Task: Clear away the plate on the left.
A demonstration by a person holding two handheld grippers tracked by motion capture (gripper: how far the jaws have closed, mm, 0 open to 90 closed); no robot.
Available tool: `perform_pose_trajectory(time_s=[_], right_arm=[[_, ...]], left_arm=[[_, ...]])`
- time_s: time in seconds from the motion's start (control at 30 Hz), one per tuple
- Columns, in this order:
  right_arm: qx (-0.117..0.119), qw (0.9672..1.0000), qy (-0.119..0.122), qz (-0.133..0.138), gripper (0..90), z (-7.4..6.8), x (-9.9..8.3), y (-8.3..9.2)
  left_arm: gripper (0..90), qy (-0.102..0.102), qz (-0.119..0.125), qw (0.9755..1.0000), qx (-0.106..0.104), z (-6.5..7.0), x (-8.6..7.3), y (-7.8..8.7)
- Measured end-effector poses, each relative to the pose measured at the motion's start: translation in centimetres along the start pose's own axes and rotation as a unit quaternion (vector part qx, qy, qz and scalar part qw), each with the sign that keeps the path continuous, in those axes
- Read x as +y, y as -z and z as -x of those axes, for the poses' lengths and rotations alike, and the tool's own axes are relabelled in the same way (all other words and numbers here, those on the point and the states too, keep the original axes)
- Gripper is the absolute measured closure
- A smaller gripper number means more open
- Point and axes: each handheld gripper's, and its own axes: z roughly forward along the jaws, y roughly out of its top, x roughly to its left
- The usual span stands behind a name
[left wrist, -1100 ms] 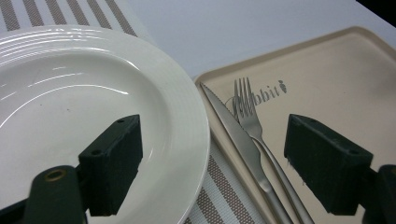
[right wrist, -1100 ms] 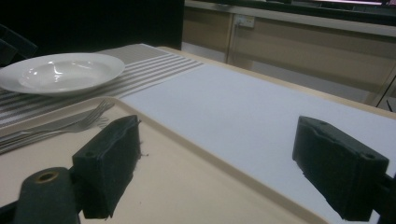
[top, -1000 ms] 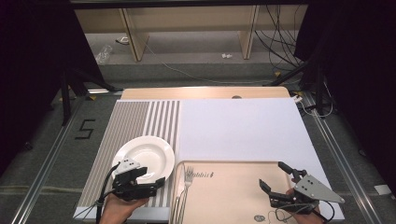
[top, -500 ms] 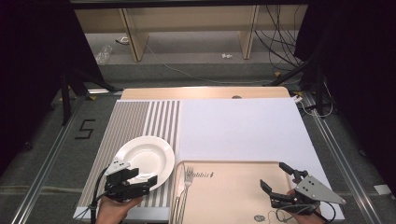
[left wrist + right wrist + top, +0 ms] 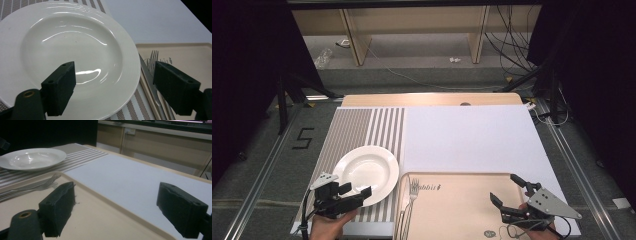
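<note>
A white deep plate (image 5: 367, 172) rests on the striped placemat (image 5: 357, 130) at the near left. My left gripper (image 5: 357, 190) hovers at the plate's near rim, open, with nothing between its fingers. In the left gripper view the plate (image 5: 70, 47) lies under my left gripper (image 5: 117, 87), whose jaws stand wide apart. Two forks (image 5: 409, 200) lie along the left edge of the beige tray (image 5: 452, 215). My right gripper (image 5: 505, 188) is open over the tray's right part. In the right gripper view, my right gripper (image 5: 117, 207) holds nothing, with the plate (image 5: 32, 158) and forks (image 5: 37, 186) farther off.
A white mat (image 5: 467, 140) covers the table's middle and right, beyond the tray. The wooden table edge (image 5: 427, 99) runs along the far side. Past it are a grey floor, shelf legs and cables. A metal rail (image 5: 257, 185) runs along the left of the table.
My left gripper has drawn back a little to the left along the plate's near rim. The plate, forks and right gripper have stayed where they were.
</note>
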Motion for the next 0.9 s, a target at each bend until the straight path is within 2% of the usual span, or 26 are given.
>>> perform_pose_trajectory(time_s=[0.57, 0.9], right_arm=[[-0.001, 1.0, 0.002, -0.001, 16.2, -0.1, 0.1, -0.1], [0.0, 1.0, 0.001, 0.0, 16.2, -0.1, 0.1, 0.0]], left_arm=[[18.6, 0.048, 0.025, 0.9983, 0.023, -2.0, -0.5, 1.5], [18.5, 0.09, 0.03, 0.9945, 0.044, -3.3, -0.9, 2.0]])
